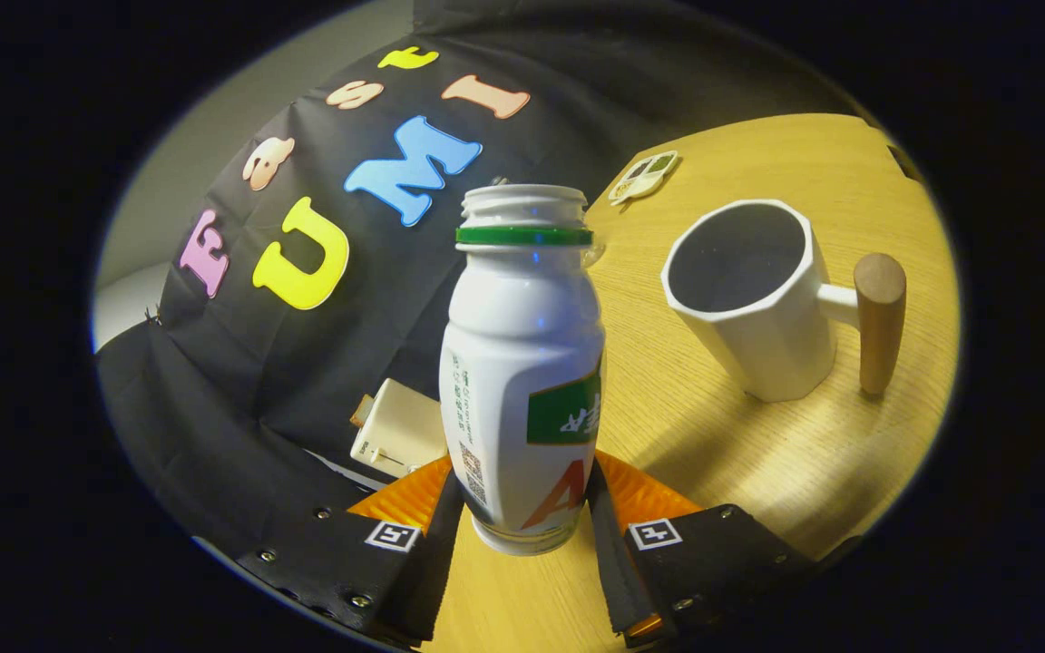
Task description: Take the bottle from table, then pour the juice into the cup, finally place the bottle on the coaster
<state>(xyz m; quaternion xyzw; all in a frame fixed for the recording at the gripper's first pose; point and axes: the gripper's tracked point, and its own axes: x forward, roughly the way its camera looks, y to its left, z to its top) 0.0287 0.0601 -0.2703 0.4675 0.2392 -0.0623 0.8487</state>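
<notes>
The jaws (pixel 527 535) lie nearest the camera, closed on the bottle (pixel 522 363): one finger presses its lower left side and the other its lower right side, so the bottle sits gripped between them. The bottle is white, with a green ring under its threaded neck, and its mouth is uncapped. Its base shows just above the table (pixel 758 453), and whether it touches the wood cannot be told.

The bottle's label carries a green patch with white characters, a large orange letter below it, a column of fine print and a small square code on the left side. None of the print is sharp enough to read.

Beyond the fingers and to the right stands the cup (pixel 749 290), white and faceted, upright, with a wooden peg handle on its far right side. Its dark inside is open to view. Bare wood separates the bottle from the cup, giving open room between them.

Farther back, past the cup and near the table's far edge, lies a small flat pale item (pixel 643 176) with dark panels. To the left of the bottle, beside the table's left edge and against the black cloth, sits a cream box-like thing (pixel 395 426).

The table's near right part is bare wood.
</notes>
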